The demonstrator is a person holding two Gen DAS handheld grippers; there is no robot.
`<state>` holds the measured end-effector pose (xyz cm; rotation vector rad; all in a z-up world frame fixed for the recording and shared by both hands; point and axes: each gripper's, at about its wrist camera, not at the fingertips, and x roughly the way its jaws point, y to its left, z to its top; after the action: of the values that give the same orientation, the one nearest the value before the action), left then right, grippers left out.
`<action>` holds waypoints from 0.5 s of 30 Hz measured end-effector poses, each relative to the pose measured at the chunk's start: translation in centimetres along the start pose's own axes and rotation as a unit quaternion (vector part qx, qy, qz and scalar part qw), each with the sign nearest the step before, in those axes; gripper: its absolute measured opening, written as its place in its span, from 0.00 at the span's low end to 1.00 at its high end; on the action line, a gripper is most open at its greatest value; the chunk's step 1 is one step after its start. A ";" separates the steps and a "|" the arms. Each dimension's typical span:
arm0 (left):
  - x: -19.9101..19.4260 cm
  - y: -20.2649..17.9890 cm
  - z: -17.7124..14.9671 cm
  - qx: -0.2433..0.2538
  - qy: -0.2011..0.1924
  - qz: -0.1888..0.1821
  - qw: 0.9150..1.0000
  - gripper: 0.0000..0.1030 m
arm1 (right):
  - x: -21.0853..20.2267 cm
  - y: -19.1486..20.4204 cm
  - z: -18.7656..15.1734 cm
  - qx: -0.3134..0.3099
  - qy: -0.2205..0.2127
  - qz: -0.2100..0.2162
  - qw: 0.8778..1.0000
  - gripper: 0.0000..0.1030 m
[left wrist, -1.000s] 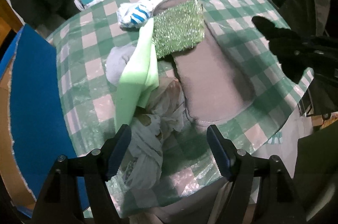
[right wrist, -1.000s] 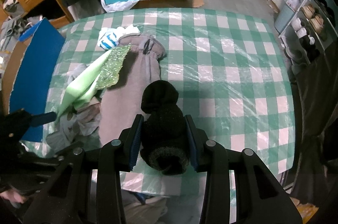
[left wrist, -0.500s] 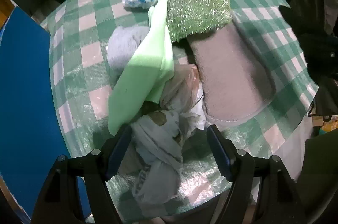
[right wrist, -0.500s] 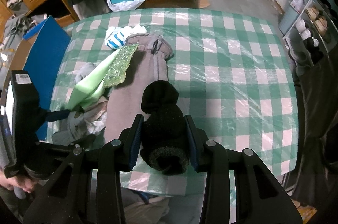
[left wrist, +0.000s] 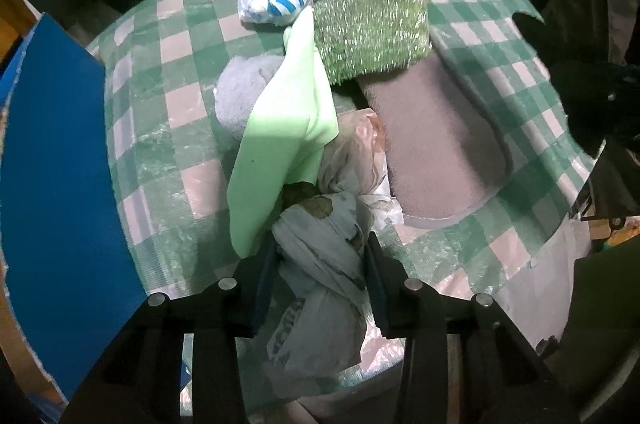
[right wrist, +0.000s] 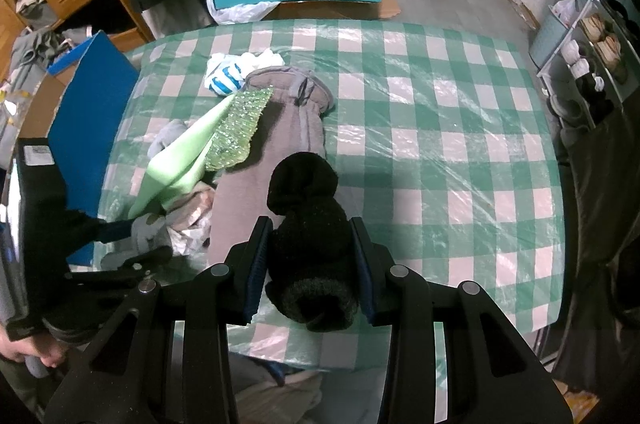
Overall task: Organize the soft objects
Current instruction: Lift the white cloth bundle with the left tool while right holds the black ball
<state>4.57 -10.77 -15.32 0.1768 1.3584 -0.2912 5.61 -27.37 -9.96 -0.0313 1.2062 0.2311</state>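
Soft objects lie in one pile on the left half of the checked table (right wrist: 440, 128), and two of them are already between jaws. The left gripper (left wrist: 322, 264) has just been closing, and in its own view its jaws now pinch the knotted pale cloth (left wrist: 324, 256) at the near edge of the pile, at about 6 o'clock. I judge this piece was chosen because it lies at the outer edge, so it can be lifted without much pulling on the others.

Above this cloth, towards 12 o'clock, the light green foam sheet (left wrist: 280, 136) leans over a grey fluffy piece (left wrist: 244, 92) and touches the glittery green strap (left wrist: 372, 28) of the grey slipper (left wrist: 436, 140). A blue and white striped bundle (left wrist: 276, 0) lies at the far end, just beside the slipper. The foam sheet rests partly on the cloth, so it may slide when the cloth rises.

The right gripper (right wrist: 308, 260) holds a black knitted sock (right wrist: 306, 220); its jaws press on both sides, and the toe end hangs forward over the slipper. This gripper probably waits while the other hand takes its piece.

The right half of the table, at 3 o'clock, carries nothing, which makes it a likely place for sorted things.
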 end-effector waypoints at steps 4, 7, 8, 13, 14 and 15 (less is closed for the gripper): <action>-1.8 0.5 0.0 -0.004 -0.018 -0.012 1.000 0.40 | -0.2 0.2 0.1 -0.001 -0.002 0.001 1.000 0.36; -3.0 0.9 0.0 -0.009 -0.032 -0.021 0.999 0.40 | -0.4 0.4 0.1 -0.003 -0.003 0.002 1.000 0.36; -3.4 0.9 0.0 -0.011 -0.036 -0.022 0.999 0.40 | -0.5 0.5 0.2 -0.003 -0.004 0.002 1.000 0.36; -5.0 1.5 0.3 -0.022 -0.058 -0.031 0.998 0.40 | -0.9 0.8 0.2 -0.005 -0.009 0.005 1.000 0.36; -5.2 1.6 0.2 -0.023 -0.062 -0.032 0.997 0.40 | -0.9 0.8 0.3 -0.006 -0.010 0.005 1.000 0.36; -5.5 1.7 0.2 -0.026 -0.067 -0.034 0.997 0.40 | -1.0 0.9 0.3 -0.006 -0.011 0.006 1.000 0.36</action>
<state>4.24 -8.67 -9.93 0.0672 1.2395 -0.3181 5.36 -26.64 -8.83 -0.0324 1.1830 0.2481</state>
